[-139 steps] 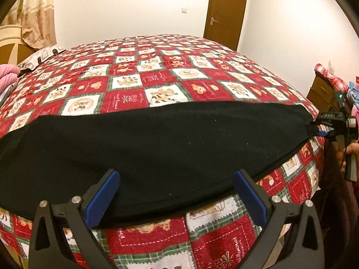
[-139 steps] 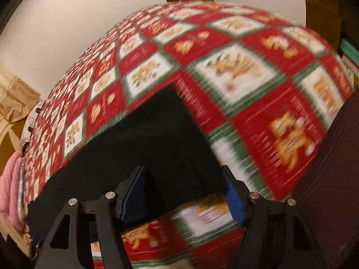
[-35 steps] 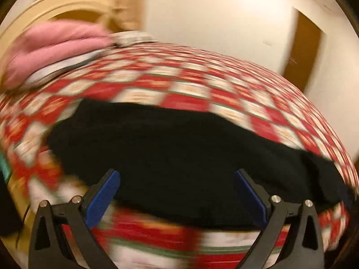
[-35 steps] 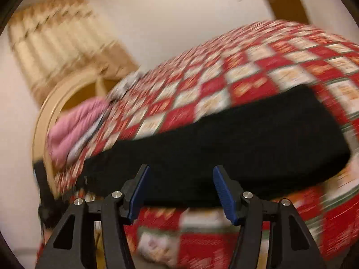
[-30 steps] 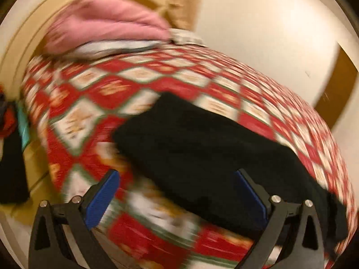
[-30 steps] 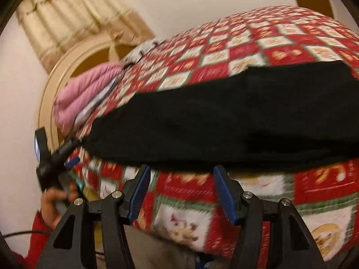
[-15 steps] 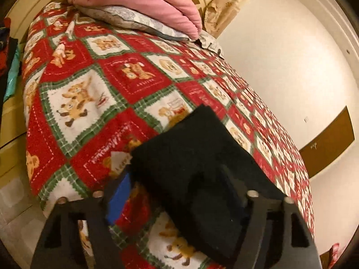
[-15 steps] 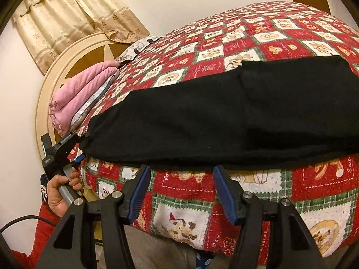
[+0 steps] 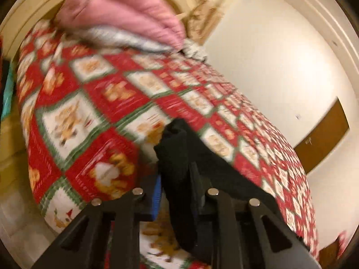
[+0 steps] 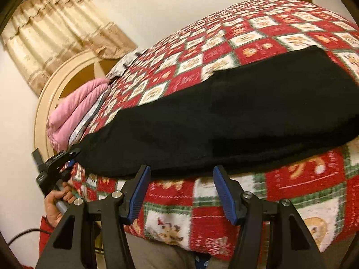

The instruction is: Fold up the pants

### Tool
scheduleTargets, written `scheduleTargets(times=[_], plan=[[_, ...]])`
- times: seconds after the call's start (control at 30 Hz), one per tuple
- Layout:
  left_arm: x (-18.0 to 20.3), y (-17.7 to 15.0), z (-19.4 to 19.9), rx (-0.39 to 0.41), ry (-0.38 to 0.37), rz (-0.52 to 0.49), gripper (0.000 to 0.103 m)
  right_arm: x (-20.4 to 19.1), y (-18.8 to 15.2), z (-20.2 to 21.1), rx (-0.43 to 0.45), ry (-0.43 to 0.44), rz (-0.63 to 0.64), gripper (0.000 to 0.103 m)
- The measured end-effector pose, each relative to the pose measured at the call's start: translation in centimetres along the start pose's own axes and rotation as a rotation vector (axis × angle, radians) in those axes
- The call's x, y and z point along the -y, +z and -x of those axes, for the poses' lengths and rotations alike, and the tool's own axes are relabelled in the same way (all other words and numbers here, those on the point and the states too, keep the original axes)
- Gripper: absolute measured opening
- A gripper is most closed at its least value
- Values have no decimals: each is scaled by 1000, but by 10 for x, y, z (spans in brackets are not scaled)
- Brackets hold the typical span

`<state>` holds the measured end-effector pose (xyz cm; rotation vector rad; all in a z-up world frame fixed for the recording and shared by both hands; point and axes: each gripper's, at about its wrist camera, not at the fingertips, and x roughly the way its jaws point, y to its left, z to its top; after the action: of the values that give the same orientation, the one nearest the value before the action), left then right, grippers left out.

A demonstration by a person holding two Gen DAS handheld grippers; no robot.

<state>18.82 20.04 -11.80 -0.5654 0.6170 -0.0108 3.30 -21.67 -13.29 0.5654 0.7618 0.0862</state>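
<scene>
Black pants (image 10: 224,116) lie folded lengthwise along the near edge of the bed. My left gripper (image 9: 176,190) is shut on the end of the black pants (image 9: 177,157), and the cloth bunches between its fingers. It also shows in the right wrist view (image 10: 67,157), pinching the pants' left end. My right gripper (image 10: 181,186) is open and empty, just in front of the pants' near edge at the middle of their length.
The bed carries a red, white and green patchwork cover (image 10: 291,179). A pink quilt (image 10: 74,107) and a pillow (image 9: 125,38) lie by the cream headboard (image 10: 44,103). A brown door (image 9: 323,139) is in the far wall.
My left gripper has closed on the end of the pants and lifted it slightly. My right gripper has moved a little closer to the pants' near edge, still open.
</scene>
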Motion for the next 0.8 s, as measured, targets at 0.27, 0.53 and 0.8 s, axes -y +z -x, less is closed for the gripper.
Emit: scheduleTargets(times=[0.27,0.53,0.8], plan=[[108,-25,32,41,-177,-350,22,18,5,15,46,-13,-68,60],[169,-116,13,-98,-230,-673,22,12,2,10,29,-2,-33,60],[181,-148,2,-117,-136,-823,22,11,-4,-3,-18,1,-28,60]])
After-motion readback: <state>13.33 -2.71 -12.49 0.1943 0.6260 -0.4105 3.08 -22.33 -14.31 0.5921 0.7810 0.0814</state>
